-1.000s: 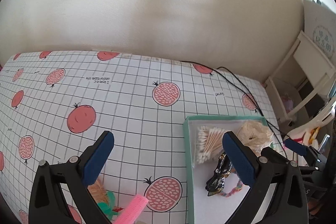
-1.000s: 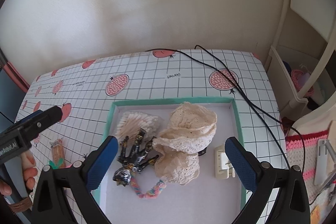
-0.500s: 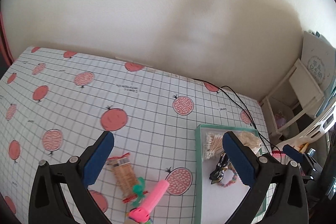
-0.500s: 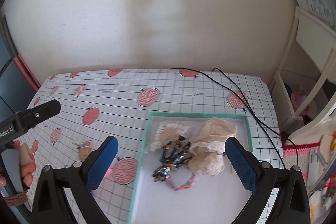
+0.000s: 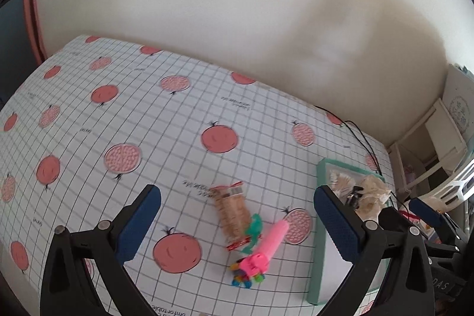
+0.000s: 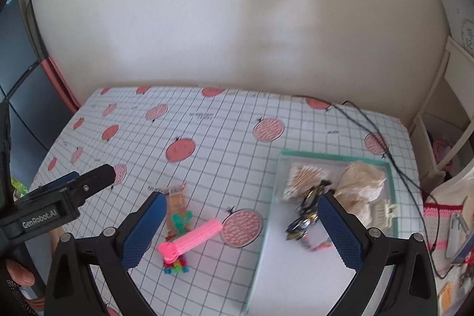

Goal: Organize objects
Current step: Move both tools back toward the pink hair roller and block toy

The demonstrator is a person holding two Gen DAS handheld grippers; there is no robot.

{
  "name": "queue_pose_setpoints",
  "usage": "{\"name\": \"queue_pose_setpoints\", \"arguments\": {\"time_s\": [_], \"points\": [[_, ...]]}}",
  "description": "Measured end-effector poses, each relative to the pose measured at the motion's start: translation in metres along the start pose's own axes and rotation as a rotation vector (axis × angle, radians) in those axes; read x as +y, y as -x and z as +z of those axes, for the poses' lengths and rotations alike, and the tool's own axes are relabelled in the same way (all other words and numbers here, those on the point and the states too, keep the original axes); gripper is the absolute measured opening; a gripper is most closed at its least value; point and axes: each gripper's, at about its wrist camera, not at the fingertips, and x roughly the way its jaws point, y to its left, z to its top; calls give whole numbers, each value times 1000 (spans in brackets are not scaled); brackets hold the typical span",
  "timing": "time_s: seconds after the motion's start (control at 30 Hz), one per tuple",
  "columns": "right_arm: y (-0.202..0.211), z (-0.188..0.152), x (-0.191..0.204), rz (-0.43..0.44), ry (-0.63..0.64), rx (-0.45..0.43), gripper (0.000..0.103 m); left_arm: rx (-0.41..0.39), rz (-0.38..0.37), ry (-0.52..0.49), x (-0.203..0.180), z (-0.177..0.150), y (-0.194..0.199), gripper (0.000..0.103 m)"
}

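A green-rimmed white tray (image 6: 334, 157) (image 5: 318, 230) lies on the right of the table and holds a bag of cotton swabs (image 6: 305, 178), cream lace fabric (image 6: 360, 185) (image 5: 374, 188), a black and gold clip (image 6: 306, 212), a colourful braided band (image 6: 320, 246) and a small white clip (image 6: 383, 212). Left of the tray lie a pink candy dispenser (image 6: 191, 239) (image 5: 268, 245), a packet of toothpicks (image 6: 176, 205) (image 5: 232, 209), a green piece (image 5: 254, 227) and colourful beads (image 6: 176, 267). My left gripper (image 5: 237, 227) and right gripper (image 6: 240, 230) hover above the table, both open and holding nothing.
The table wears a grid cloth printed with pomegranates (image 5: 124, 159). A black cable (image 6: 394, 162) runs along the tray's far right side. A white shelf unit (image 6: 438, 144) stands to the right, and a wall is close behind the table.
Both grippers have pulled back and up from the tray, so the table looks smaller. The pink dispenser, toothpick packet and beads have come fully into view.
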Motion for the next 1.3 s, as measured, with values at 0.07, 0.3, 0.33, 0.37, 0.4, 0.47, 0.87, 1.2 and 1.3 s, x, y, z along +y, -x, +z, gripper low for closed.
{"name": "queue_pose_setpoints", "arguments": {"time_s": [0.07,0.3,0.33,0.37,0.4,0.47,0.87,1.2,1.3], "points": [[-5,-5,8,-10,-2,24,103,13,6,24,11,-5,-1,103],[-35,-25,33,-6,-4,111,103,57,82,93,43,-20,-13,103],[-41,-28,36,-4,-1,129,103,73,97,102,47,-23,-18,103],[-48,-31,39,-3,5,152,103,86,102,105,51,-25,-21,103],[-55,-35,42,-1,12,173,103,98,112,110,55,-26,-25,103],[-66,-40,46,6,19,204,103,117,147,121,61,-29,-33,103],[-129,-63,59,21,-26,357,103,226,197,169,78,-45,-69,103],[-147,-72,66,19,19,370,103,246,197,171,77,-48,-73,103],[-150,-75,65,23,20,378,103,250,199,165,76,-48,-74,103]]}}
